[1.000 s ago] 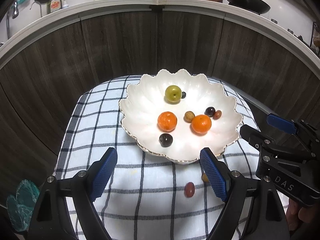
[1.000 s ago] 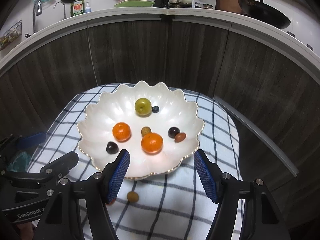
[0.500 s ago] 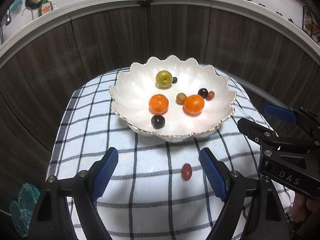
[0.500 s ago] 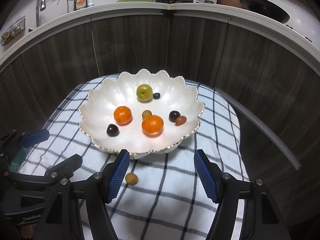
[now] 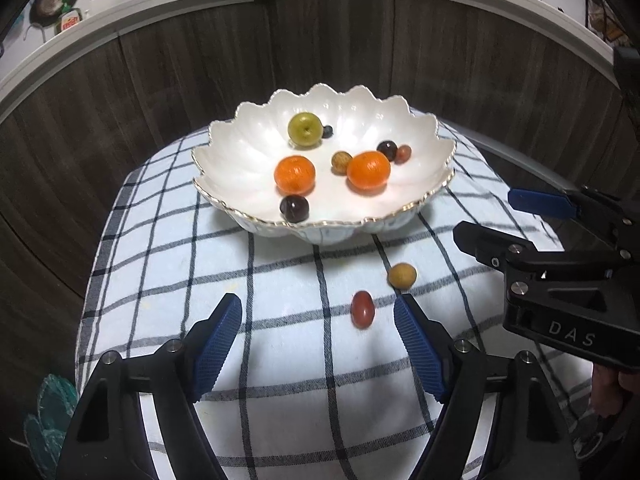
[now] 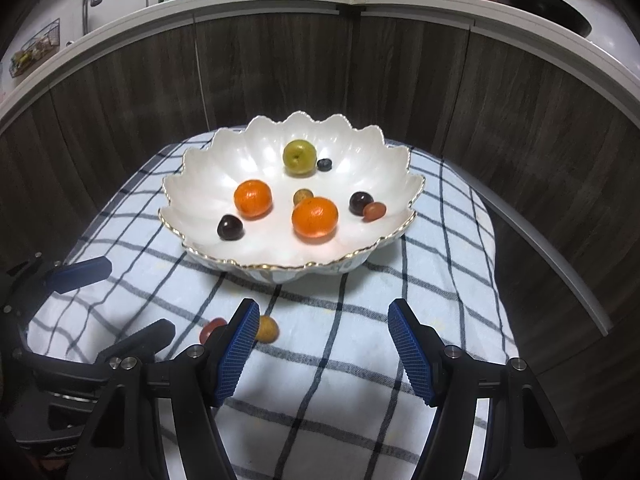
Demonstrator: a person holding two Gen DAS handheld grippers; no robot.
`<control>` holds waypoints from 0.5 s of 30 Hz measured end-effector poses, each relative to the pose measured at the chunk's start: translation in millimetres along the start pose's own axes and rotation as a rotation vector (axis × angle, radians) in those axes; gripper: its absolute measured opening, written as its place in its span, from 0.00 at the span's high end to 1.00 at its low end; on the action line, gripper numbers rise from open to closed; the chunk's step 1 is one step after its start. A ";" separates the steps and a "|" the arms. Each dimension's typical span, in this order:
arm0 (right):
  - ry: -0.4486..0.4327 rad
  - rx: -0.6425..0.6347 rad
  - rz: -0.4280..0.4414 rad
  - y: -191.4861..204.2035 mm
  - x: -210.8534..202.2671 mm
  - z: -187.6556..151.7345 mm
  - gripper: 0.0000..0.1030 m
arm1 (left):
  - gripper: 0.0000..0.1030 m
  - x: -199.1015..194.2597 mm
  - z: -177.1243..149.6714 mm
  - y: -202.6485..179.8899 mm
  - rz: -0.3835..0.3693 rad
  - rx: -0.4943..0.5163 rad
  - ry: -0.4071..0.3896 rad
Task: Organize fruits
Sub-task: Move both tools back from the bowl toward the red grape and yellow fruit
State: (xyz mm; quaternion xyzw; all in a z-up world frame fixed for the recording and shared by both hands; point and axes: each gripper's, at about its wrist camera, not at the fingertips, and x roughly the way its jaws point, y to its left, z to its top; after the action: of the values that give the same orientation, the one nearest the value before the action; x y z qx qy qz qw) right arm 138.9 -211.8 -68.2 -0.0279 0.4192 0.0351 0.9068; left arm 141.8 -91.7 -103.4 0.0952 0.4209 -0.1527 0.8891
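From the left wrist view, the left gripper (image 5: 318, 332) is spread wide and empty above the checked cloth (image 5: 168, 264). A red grape (image 5: 363, 309) lies between its fingers, and a yellow-brown fruit (image 5: 402, 275) lies just beside it. Both are outside the scalloped white bowl (image 5: 248, 164), which holds two mandarins.

From the right wrist view, the right gripper (image 6: 322, 340) is also spread and empty. Its left finger (image 6: 236, 350) partly hides the same two fruits.

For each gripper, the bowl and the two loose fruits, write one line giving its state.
left gripper: open, empty
right gripper: open, empty
bowl: upright on the cloth, fruit inside
red grape: on the cloth, outside the bowl
yellow-brown fruit: on the cloth, outside the bowl
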 end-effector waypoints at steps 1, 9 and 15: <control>0.003 -0.003 0.001 0.1 1.5 -1.6 0.34 | 0.26 2.2 -1.6 -0.4 -0.001 0.002 0.006; 0.033 -0.015 0.043 1.7 16.8 -11.1 0.34 | 0.32 15.3 -8.6 -5.8 -0.030 0.025 0.020; 0.044 -0.050 0.079 6.8 24.5 -16.1 0.34 | 0.40 21.6 -12.4 -14.6 -0.042 0.083 0.016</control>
State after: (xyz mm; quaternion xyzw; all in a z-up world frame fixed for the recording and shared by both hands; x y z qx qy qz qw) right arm 141.9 -205.3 -97.3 -0.0349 0.4386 0.0805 0.8944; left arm 140.7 -105.8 -128.6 0.1244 0.4232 -0.1880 0.8775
